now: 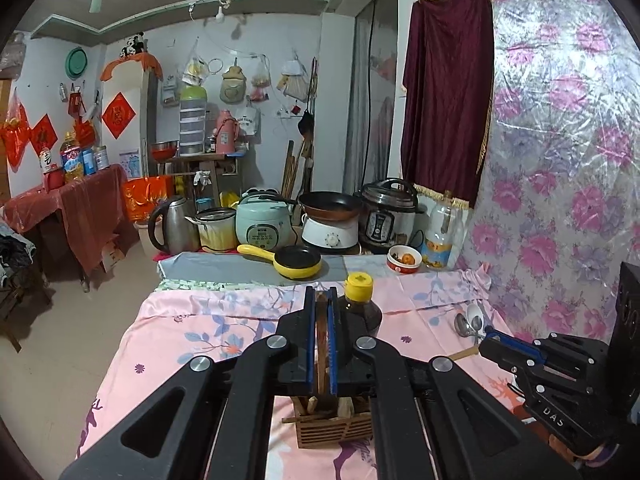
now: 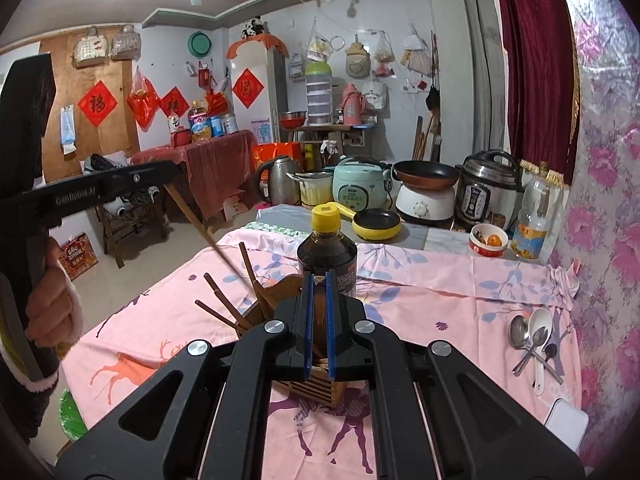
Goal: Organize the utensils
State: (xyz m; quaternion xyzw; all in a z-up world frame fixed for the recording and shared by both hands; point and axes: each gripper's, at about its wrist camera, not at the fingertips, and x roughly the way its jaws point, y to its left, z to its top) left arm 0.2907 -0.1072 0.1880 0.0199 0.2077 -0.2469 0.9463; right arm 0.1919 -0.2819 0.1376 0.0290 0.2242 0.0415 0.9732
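My left gripper [image 1: 321, 300] is shut on a brown chopstick [image 1: 321, 344], held above the slatted wooden utensil holder [image 1: 334, 430]. From the right wrist view the left gripper [image 2: 170, 170] holds the chopstick [image 2: 196, 220] slanting down into the holder [image 2: 316, 384], where several other chopsticks [image 2: 224, 304] stand. My right gripper [image 2: 319, 292] is closed just above the holder, with nothing clearly between its pads. Spoons [image 2: 532, 340] lie on the pink cloth to the right; they also show in the left wrist view [image 1: 472, 322].
A dark sauce bottle with a yellow cap [image 2: 327, 252] stands just behind the holder. Behind the pink-clothed table [image 2: 440, 292] are a yellow pan [image 2: 376, 224], kettle, rice cookers, a red bowl [image 2: 488, 240] and an oil bottle. A white phone [image 2: 566, 424] lies at the right edge.
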